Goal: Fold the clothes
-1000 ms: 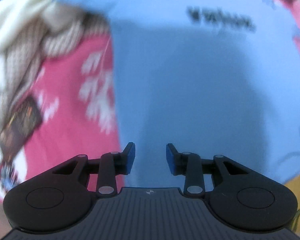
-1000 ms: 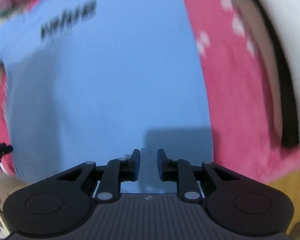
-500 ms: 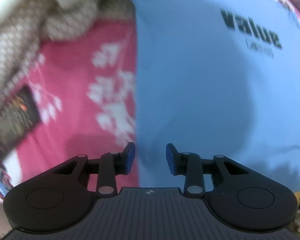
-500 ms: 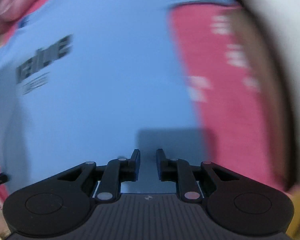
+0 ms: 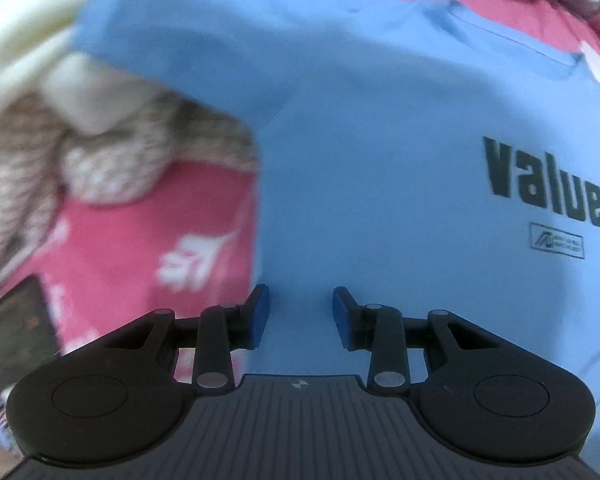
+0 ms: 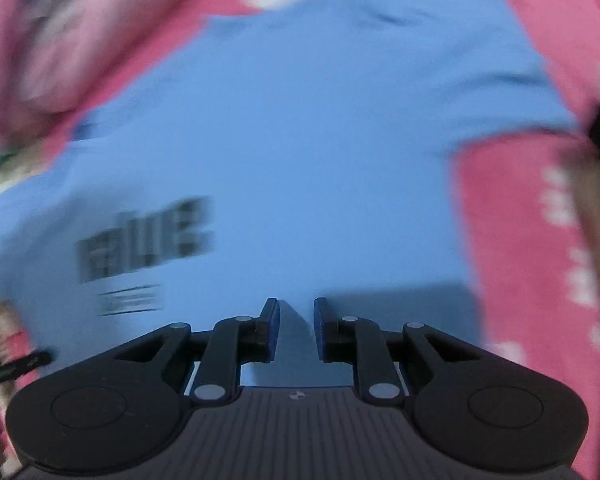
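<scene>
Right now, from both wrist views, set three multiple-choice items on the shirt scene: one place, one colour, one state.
1. What does the shirt lie on?
A. pink cloth with white marks
B. bare wood
C. a green towel

2. What colour is the word "value"?
A. white
B. dark
C. red

3. How does the left gripper stand?
A. shut on a sleeve
B. shut on the cloth
C. open, holding nothing

Answers:
1 A, the pink cloth shows past the shirt's edges.
2 B, the letters are near black on blue.
3 C, blue fabric shows through the gap between its pads.
</scene>
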Motion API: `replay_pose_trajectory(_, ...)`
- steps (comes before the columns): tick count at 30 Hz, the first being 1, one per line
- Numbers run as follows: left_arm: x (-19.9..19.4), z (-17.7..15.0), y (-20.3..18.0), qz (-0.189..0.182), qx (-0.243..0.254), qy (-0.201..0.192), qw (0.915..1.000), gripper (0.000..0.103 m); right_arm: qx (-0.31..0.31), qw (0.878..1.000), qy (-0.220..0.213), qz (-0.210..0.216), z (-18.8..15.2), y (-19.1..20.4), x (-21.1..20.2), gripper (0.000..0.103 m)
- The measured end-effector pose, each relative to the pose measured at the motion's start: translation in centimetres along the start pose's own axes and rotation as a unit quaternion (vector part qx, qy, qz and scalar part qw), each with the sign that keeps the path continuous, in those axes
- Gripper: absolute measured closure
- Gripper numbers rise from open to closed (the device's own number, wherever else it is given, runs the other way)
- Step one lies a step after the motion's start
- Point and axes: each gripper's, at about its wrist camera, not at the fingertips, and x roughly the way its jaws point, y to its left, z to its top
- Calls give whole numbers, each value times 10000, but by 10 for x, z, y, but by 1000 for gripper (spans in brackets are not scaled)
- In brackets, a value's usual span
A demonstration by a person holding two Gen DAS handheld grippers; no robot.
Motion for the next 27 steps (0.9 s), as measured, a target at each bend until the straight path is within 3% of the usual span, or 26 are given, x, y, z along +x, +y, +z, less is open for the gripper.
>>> replay_pose_trajectory(3,-23,-3,-11,181,76,-248,9995,69,84,9998,-101,154,12,-24,-27,83)
replay_pose_trajectory(5,-33,1,-37,82,267,-469,9985,68,-117,9993,-236,252,25,-31,-51,83)
replay_pose_trajectory(9,-44,22,-112,-379,614,-790,9943,68,-421,9970,-552,355,70,-42,-80,82)
replay_pose_trajectory(14,-41,27,-166,-704,327,-830,9935,68,-650,9933,-800,522,106,-52,-103,81)
replay_pose_trajectory(19,-43,14,-140,-55,-558,-766,9955,68,-1021,9887,-609,917,117,-25,-77,81)
replay_pose_trajectory(23,-54,9,-85,476,-1333,-1081,9840,68,-1358,9811,-351,1337,113,27,-43,81)
replay_pose_trajectory(27,-60,9,-33,784,-1810,-1482,9691,68,-1852,9655,-207,1817,107,106,-22,81)
